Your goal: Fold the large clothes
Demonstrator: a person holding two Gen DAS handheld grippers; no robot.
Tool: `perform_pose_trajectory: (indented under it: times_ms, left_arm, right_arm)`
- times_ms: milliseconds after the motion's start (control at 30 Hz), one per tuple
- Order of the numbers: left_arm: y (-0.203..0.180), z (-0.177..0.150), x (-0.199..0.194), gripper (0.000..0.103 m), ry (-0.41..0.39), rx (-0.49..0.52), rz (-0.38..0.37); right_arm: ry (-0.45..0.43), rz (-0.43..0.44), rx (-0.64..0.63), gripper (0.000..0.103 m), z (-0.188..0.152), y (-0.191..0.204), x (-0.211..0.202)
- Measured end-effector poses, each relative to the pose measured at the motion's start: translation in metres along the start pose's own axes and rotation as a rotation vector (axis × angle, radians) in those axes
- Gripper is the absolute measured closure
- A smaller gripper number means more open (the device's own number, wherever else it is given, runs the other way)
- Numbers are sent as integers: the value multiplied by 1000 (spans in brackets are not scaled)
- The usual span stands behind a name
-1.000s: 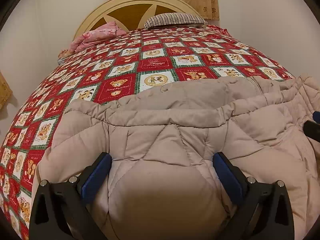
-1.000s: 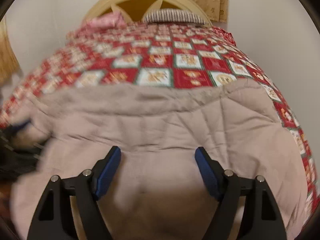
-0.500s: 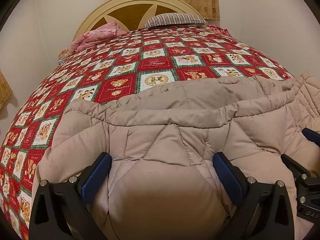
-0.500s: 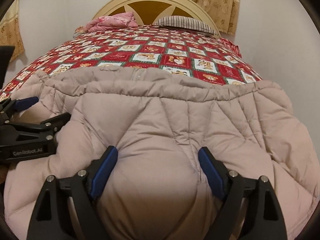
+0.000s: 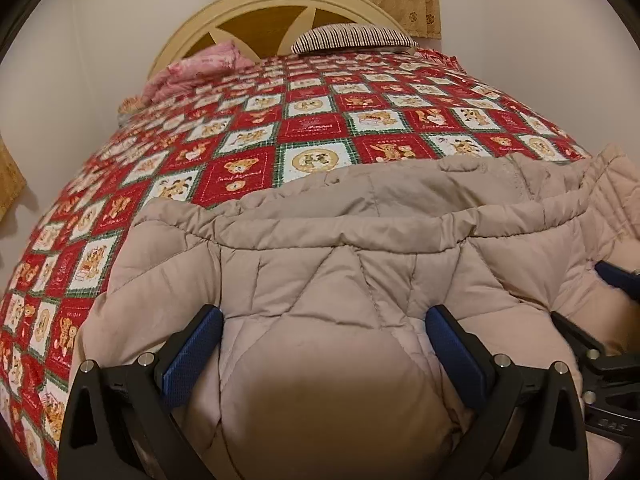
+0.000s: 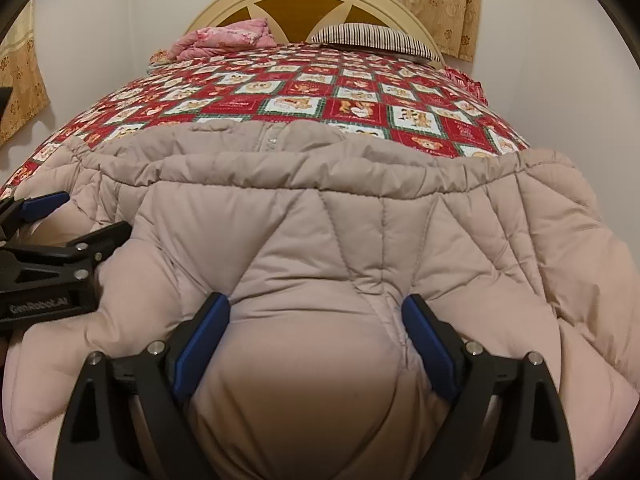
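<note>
A large beige quilted puffer coat (image 5: 344,240) lies spread on the near end of the bed; it also fills the right wrist view (image 6: 360,216). My left gripper (image 5: 324,324) is open, its blue pads pressed against a bulge of coat fabric that sits between the wide-apart fingers. My right gripper (image 6: 316,312) is open the same way, with a puffed fold of the coat between its fingers. The right gripper shows at the right edge of the left wrist view (image 5: 600,340). The left gripper shows at the left of the right wrist view (image 6: 48,256).
The bed has a red and white teddy-bear patchwork cover (image 5: 304,128). A striped pillow (image 5: 352,36) and a pink bundle (image 5: 196,72) lie by the cream headboard (image 5: 280,0). Curtains (image 6: 436,0) hang behind. White walls flank the bed.
The right gripper swung and settled on the coat beside the left gripper, moving closer to it. The left gripper has barely moved. The coat's right side has bunched up a little.
</note>
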State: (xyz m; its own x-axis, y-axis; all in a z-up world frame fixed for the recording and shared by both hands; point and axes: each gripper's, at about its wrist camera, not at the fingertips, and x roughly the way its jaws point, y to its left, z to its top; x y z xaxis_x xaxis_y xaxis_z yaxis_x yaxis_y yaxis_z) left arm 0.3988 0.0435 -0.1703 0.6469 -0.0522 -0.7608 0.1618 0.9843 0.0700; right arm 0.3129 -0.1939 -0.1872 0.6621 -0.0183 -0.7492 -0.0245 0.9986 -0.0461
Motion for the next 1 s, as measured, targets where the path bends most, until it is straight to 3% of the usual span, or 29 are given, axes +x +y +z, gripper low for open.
perform_pose_trajectory:
  times_ms: [100, 167, 267, 400, 533, 700, 800, 1000]
  left_arm:
    - [16, 3, -24, 1, -39, -49, 13]
    - [30, 3, -27, 1, -71, -73, 108]
    - [37, -4, -6, 1, -19, -104, 75]
    - [26, -8, -2, 1, -44, -65, 124]
    - [26, -8, 1, 1, -37, -68, 117]
    - [26, -6, 4, 1, -39, -63, 121]
    - [24, -5, 3, 1, -41, -50, 122]
    - [22, -4, 2, 1, -42, -48, 129]
  right_arm:
    - [0, 4, 3, 11, 0, 0, 1]
    - [-1, 7, 6, 11, 0, -1, 1]
    - [-1, 8, 5, 11, 0, -1, 0]
    - [-17, 40, 17, 13, 1, -6, -8]
    - [-91, 87, 141, 22, 3, -40, -29]
    - [-181, 46, 318, 18, 2, -102, -52]
    - [-140, 51, 347, 18, -11, -124, -32]
    - [-48, -35, 254, 11, -3, -102, -13]
